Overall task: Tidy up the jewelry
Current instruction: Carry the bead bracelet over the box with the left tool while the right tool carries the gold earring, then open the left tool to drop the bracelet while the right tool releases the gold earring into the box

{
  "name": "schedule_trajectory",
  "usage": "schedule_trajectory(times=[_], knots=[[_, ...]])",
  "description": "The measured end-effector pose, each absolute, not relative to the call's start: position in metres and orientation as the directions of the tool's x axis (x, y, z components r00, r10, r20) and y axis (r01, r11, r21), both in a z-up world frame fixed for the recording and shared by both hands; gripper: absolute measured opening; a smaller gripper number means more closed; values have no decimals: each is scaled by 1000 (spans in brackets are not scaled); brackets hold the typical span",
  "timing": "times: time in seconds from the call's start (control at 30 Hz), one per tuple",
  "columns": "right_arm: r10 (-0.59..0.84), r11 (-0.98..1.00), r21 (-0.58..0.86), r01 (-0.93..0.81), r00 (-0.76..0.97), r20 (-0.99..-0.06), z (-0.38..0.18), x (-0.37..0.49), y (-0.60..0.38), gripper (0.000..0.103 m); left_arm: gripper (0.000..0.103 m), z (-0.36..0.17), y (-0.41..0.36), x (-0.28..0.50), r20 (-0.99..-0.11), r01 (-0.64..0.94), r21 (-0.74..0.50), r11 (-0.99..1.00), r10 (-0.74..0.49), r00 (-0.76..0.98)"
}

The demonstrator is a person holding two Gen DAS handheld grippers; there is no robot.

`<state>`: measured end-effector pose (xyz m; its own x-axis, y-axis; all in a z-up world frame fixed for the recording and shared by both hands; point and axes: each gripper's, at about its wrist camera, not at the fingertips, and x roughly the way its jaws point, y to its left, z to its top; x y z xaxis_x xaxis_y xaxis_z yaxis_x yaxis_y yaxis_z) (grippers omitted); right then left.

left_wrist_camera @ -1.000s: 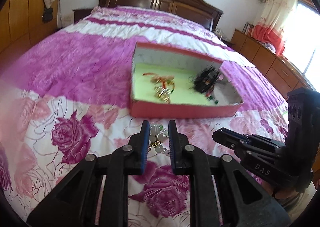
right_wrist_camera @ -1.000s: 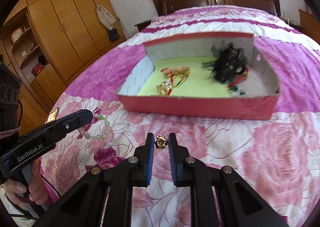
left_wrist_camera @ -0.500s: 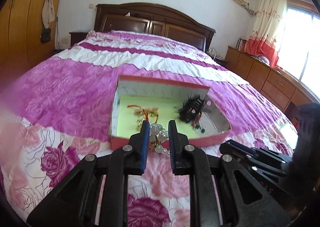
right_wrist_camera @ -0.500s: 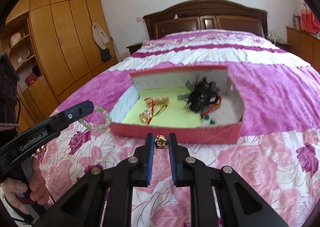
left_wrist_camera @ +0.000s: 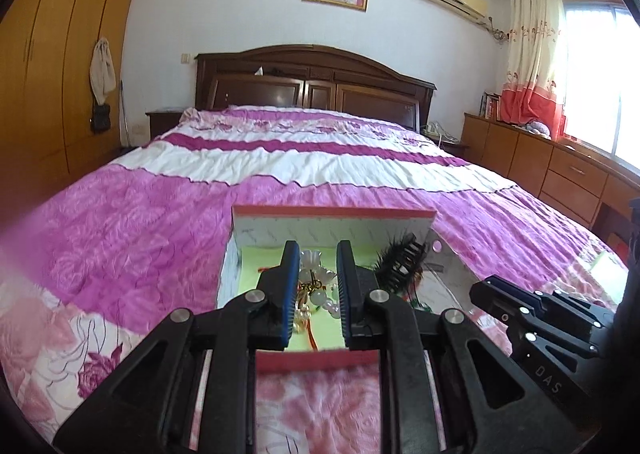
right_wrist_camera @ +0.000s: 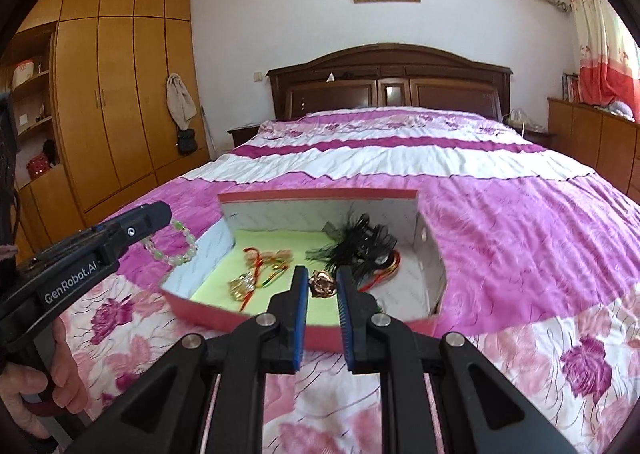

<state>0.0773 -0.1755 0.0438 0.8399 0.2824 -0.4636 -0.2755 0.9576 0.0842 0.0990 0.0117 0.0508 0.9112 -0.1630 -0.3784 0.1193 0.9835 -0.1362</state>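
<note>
Bed (right_wrist_camera: 500, 222) with pink and white floral bedspread, open red box (right_wrist_camera: 320, 196) lying on its near half

crinkly pink floral cloth bedspread (right_wrist_camera: 520, 214), matt red cardboard box (right_wrist_camera: 320, 196), glossy pale bead bracelet (right_wrist_camera: 176, 250), shiny gold metal ring (right_wrist_camera: 322, 283), polished dark wooden headboard (right_wrist_camera: 388, 82)

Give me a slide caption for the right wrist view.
Right claw carries a gold ornament toward the red box while the left claw brings a beaded bracelet.
</note>
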Motion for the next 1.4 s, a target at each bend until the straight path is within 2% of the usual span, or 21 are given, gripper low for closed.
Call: schedule_trajectory(times=[0.4,0.57,0.8,1.13,1.2,1.4], knots=[[222,974,64,-218,862,-456,27,112,-186,16,10,33,9,129,-390,90,-142,986,-139,910],[198,979,59,-195,843,-501,17,127,-187,16,10,18,6,142,-459,84,-137,987,-138,878],[173,984,71,-163,787,-592,4,155,-191,16,10,-5,8,167,-598,55,-165,985,-144,788],[160,985,61,-161,724,-671,-10,170,-189,16,11,-22,8,178,-690,31,-161,987,-135,711],[152,986,51,-160,718,-679,-11,172,-188,19,11,-22,6,178,-698,30,-148,989,-126,705],[166,982,53,-179,710,-685,-9,169,-184,39,14,-22,5,178,-712,33,-143,989,-126,691]])
